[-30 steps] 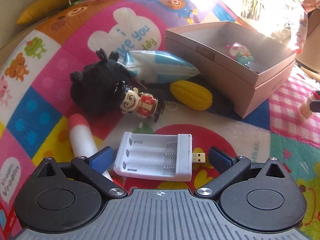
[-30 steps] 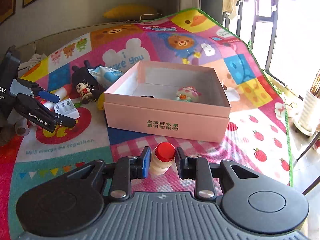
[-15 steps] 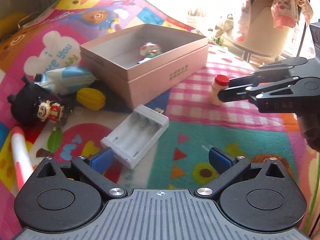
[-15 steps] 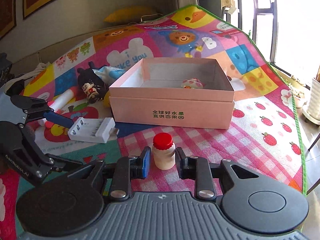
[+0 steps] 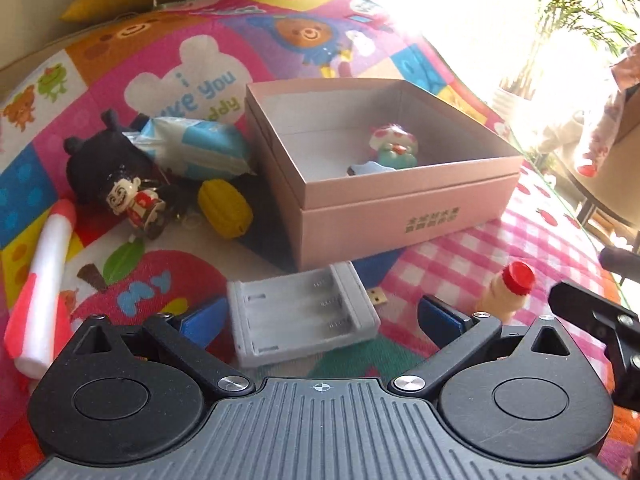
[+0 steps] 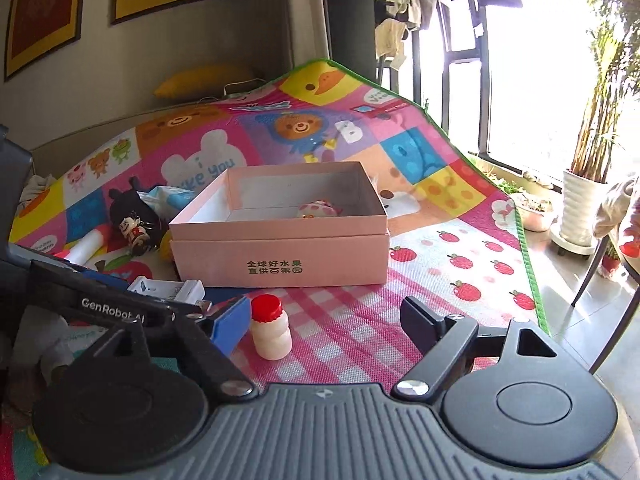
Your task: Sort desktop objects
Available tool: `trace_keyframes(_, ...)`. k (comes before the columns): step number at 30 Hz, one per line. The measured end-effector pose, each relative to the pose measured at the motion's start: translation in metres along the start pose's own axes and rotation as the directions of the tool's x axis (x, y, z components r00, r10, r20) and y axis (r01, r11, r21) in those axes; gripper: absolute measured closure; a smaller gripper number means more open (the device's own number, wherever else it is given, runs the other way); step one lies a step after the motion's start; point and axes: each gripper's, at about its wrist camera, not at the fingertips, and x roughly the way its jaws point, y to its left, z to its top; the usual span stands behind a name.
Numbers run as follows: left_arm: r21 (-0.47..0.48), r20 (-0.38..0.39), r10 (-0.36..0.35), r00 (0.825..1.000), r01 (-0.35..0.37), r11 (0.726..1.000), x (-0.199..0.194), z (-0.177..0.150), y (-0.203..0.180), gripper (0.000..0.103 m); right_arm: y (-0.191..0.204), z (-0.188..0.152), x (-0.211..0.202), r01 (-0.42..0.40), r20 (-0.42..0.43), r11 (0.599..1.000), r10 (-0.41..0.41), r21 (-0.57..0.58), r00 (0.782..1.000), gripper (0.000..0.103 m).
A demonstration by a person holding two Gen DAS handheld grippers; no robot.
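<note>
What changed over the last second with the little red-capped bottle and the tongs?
The right tongs are opening and have let go of the red-capped bottle, which stands upright on the checked mat beside the left pad. The left tongs, open, swung across over the battery charger. The pink box and toys stayed put.

The box (image 5: pixel 400 208) is open at the top, with a toy (image 5: pixel 394 148) lying toward its far right corner and most of its floor left bare. Its left side is crowded by a pouch (image 5: pixel 196 148), a plush (image 5: pixel 100 164), a figurine (image 5: pixel 134 204) and a corn toy (image 5: pixel 226 208). The near wall is approached over a charger (image 5: pixel 304 316), lying just beside it. The checked mat (image 6: pixel 352 328) to the right is blocked only by a bottle (image 6: pixel 271 330).
</note>
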Motion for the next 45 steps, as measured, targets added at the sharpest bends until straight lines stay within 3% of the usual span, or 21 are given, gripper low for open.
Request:
trace_keyframes(2,0.019,0.011,0.039,0.999,-0.040,0.999,0.005,0.000,-0.004,0.000,-0.002,-0.005,0.002,0.009,-0.015,1.000,-0.009,0.005,1.000,0.019)
trace_keyframes(9,0.058,0.020,0.060,0.998,-0.061,0.996,0.014,-0.007,-0.012,0.000,-0.005,-0.013,0.006,0.000,-0.032,1.000,0.001,0.027,0.999,0.008)
trace_keyframes(13,0.067,0.027,0.049,0.998,-0.051,0.996,0.009,-0.010,-0.011,0.006,-0.007,-0.014,0.007,-0.004,-0.040,0.999,0.006,0.046,0.999,0.004)
trace_keyframes(18,0.081,0.031,0.056,0.998,-0.059,0.995,-0.008,-0.026,-0.007,0.006,-0.006,-0.014,0.008,-0.009,-0.047,0.999,0.011,0.042,0.999,0.000)
trace_keyframes(28,0.105,0.012,-0.059,0.998,0.057,0.993,-0.061,-0.074,-0.001,0.006,0.001,-0.017,0.013,-0.021,-0.094,1.000,0.021,0.005,0.995,0.000)
trace_keyframes(34,0.087,0.030,-0.050,0.998,0.047,0.995,-0.068,-0.084,0.004,0.002,0.006,-0.021,0.024,-0.057,-0.215,0.998,0.060,0.021,0.975,0.000)
trace_keyframes(45,0.063,0.025,-0.023,0.999,0.021,0.998,-0.068,-0.085,0.003,0.000,0.016,-0.018,0.029,-0.043,-0.287,0.997,0.025,-0.058,0.958,0.000)
